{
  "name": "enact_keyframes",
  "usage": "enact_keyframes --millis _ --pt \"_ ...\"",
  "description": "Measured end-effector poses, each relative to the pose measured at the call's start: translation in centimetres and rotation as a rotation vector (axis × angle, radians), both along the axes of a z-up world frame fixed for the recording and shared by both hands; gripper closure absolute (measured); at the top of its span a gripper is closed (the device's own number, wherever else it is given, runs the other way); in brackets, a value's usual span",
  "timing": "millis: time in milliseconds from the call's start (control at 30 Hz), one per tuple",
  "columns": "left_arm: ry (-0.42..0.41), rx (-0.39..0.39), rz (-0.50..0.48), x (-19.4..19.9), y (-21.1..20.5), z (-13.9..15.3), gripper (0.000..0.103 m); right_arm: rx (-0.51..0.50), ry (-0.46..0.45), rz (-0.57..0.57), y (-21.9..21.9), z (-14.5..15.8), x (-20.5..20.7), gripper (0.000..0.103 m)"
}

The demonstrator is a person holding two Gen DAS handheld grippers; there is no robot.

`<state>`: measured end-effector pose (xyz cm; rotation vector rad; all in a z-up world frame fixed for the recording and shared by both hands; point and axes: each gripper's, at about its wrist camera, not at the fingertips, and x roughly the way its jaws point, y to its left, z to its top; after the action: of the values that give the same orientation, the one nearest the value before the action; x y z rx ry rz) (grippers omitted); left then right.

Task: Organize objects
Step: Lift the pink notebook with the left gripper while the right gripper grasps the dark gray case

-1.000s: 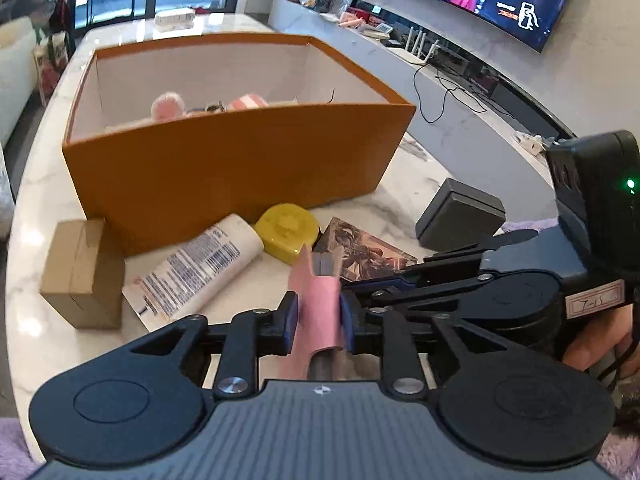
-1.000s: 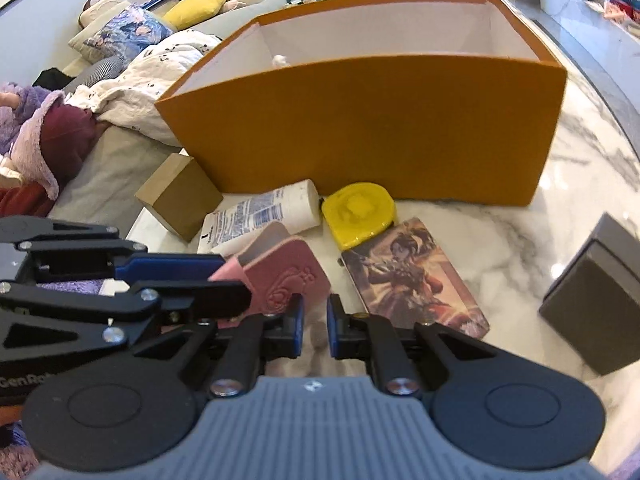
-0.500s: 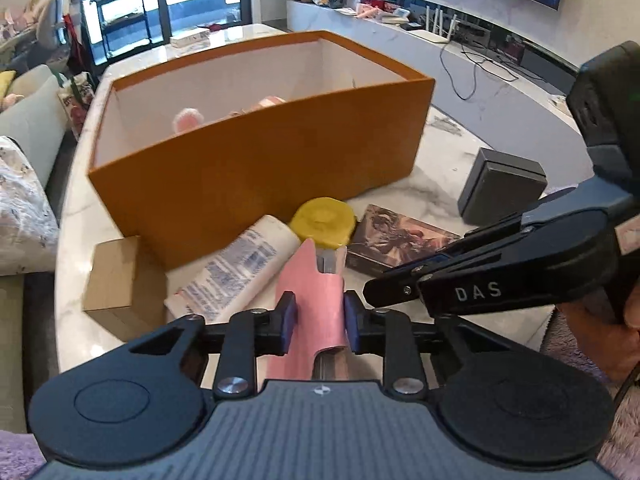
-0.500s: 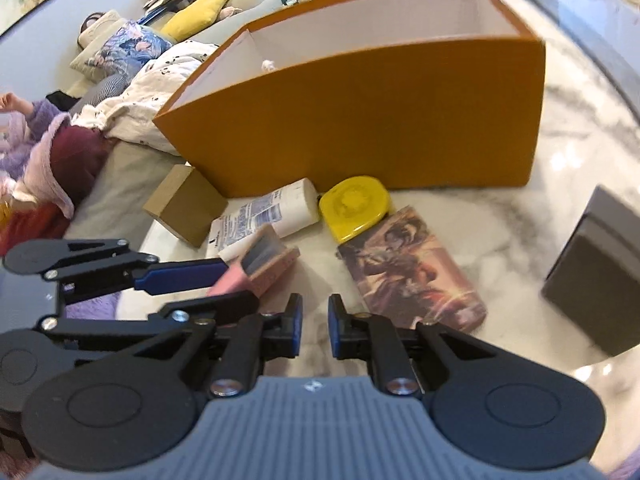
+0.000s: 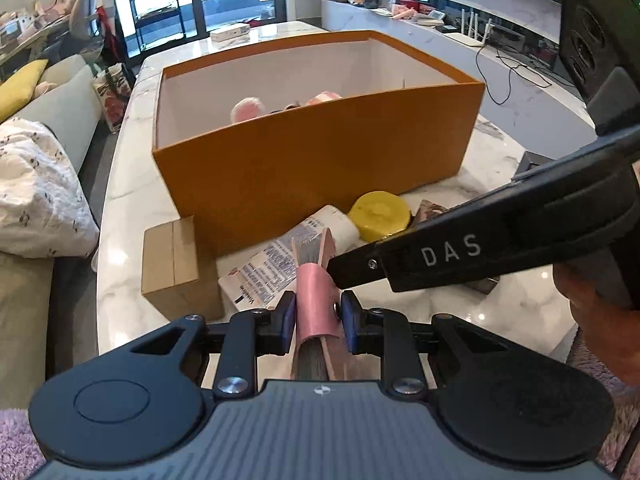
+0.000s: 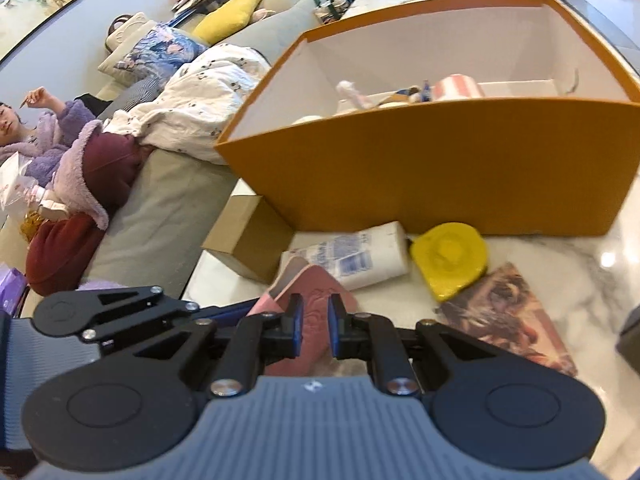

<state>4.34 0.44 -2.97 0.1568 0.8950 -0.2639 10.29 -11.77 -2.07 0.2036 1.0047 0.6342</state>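
Note:
My left gripper [image 5: 316, 322] is shut on a pink notebook [image 5: 316, 292], held spine-up above the table's near edge. The notebook also shows in the right wrist view [image 6: 316, 312]. My right gripper [image 6: 314, 330] is shut with a narrow gap and holds nothing; it hovers above the notebook. Its arm crosses the left wrist view [image 5: 480, 248]. The orange box [image 5: 320, 160] stands behind, open on top, with a pink striped item [image 6: 456, 86] and small toys inside. A white tube [image 6: 360, 256], a yellow tape measure [image 6: 452, 258] and a picture card [image 6: 508, 312] lie before it.
A small cardboard box [image 5: 172, 264] sits left of the tube. A dark grey box [image 5: 532, 160] is at the right. The marble table [image 5: 128, 200] borders a sofa [image 6: 160, 216] with a person [image 6: 24, 136] at the left.
Both grippers have risen, so more of the orange box's inside shows. The left gripper still holds the pink notebook. The right gripper has moved over the notebook.

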Motion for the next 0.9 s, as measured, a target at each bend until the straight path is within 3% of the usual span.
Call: enact_keyframes --millis 167,267,400,500,667,900 --pt "0.002 -0.052 0.021 0.0 0.8 -0.5 0.078 -0.035 -0.02 -0.003 -0.4 0.5 -0.3 0.086" --pt "0.006 -0.086 0.038 0.0 1.3 -0.5 0.078 -0.087 -0.079 -0.022 -2.3 1.8 -0.8 0.064" --pt "0.005 -0.109 0.05 -0.1 1.3 -0.5 0.079 -0.273 -0.228 -0.075 -5.8 4.2 -1.3 0.055" --pt "-0.018 -0.114 0.037 -0.2 0.7 0.2 0.079 -0.389 -0.275 -0.079 -8.6 5.3 -1.1 0.05" --pt "-0.058 -0.184 0.02 0.0 0.1 2.3 0.079 -0.583 -0.261 0.035 -11.3 5.5 -0.4 0.03" --pt "-0.102 -0.221 -0.016 0.6 -1.6 4.6 0.079 -0.675 -0.133 0.179 -12.9 3.6 1.6 0.03"
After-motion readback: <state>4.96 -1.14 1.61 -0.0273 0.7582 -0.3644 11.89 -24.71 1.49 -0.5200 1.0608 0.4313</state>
